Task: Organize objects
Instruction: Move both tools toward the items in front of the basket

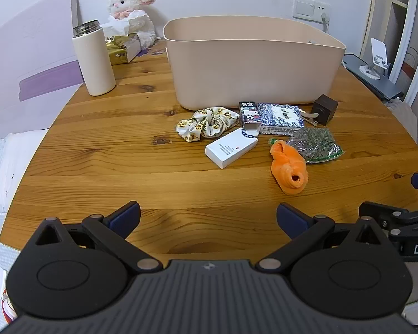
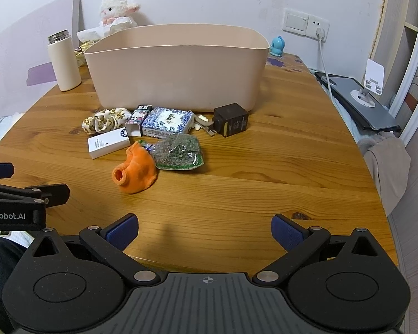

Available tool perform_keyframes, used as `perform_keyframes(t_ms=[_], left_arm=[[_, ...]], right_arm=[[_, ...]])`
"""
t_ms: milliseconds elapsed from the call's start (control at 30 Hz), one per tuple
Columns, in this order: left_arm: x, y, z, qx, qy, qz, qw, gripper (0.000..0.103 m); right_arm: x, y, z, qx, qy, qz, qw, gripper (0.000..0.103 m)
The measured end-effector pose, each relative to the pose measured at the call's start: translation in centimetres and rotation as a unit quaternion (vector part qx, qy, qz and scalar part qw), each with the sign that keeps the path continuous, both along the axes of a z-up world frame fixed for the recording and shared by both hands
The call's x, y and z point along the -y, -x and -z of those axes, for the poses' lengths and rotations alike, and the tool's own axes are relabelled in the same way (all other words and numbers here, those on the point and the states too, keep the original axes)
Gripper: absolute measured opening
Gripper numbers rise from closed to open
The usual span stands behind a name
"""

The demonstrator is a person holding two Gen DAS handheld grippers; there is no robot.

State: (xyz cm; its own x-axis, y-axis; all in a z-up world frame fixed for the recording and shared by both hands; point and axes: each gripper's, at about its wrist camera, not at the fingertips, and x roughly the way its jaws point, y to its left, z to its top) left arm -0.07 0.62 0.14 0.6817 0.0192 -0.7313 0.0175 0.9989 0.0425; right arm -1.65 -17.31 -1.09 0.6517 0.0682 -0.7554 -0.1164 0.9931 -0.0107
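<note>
Two hand-held grippers, left and right, agape, empty; bin beyond.

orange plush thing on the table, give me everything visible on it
The orange plush looks like soft fleece, crumpled into a lump, with a rolled round opening at the end nearer the grippers. It lies on its side on the wooden table, the nearest item of the clutter in front of the beige bin. A bit of green shows at its far end. That end touches the clear bag of dried greenish bits. Neither gripper touches it.
</note>
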Motion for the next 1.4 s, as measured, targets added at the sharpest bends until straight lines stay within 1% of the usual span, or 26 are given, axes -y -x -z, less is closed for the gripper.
perform_keyframes(t_ms=[533,733,867,1033,1267,1400], left_arm=[[-0.6,-0.6,0.1,0.004,0.002,0.008,1.0,0.103],[-0.8,-1.1,0.3,0.003,0.023,0.02,0.9995,0.103],[-0.6,-1.4,0.7,0.002,0.007,0.019,0.9998,0.103],[-0.8,-2.1,1.1,0.002,0.01,0.023,0.9997,0.103],[-0.8,-3.6,1.8,0.017,-0.006,0.029,0.9994,0.103],[-0.9,-4.9,2.1,0.023,-0.002,0.04,0.9989,0.103]], right_arm=[[0.5,-0.8,0.4,-0.004,0.004,0.009,1.0,0.103],[0.7,-1.2,0.3,-0.001,0.004,0.008,1.0,0.103],[0.8,-1.5,0.4,0.002,0.003,0.007,1.0,0.102],[0.7,-2.0,0.7,0.005,0.004,0.006,1.0,0.099],[1.1,-3.3,1.0,0.023,-0.008,0.002,1.0,0.097],[1.7,-4.6,1.2,0.024,-0.034,-0.002,0.999,0.096]])
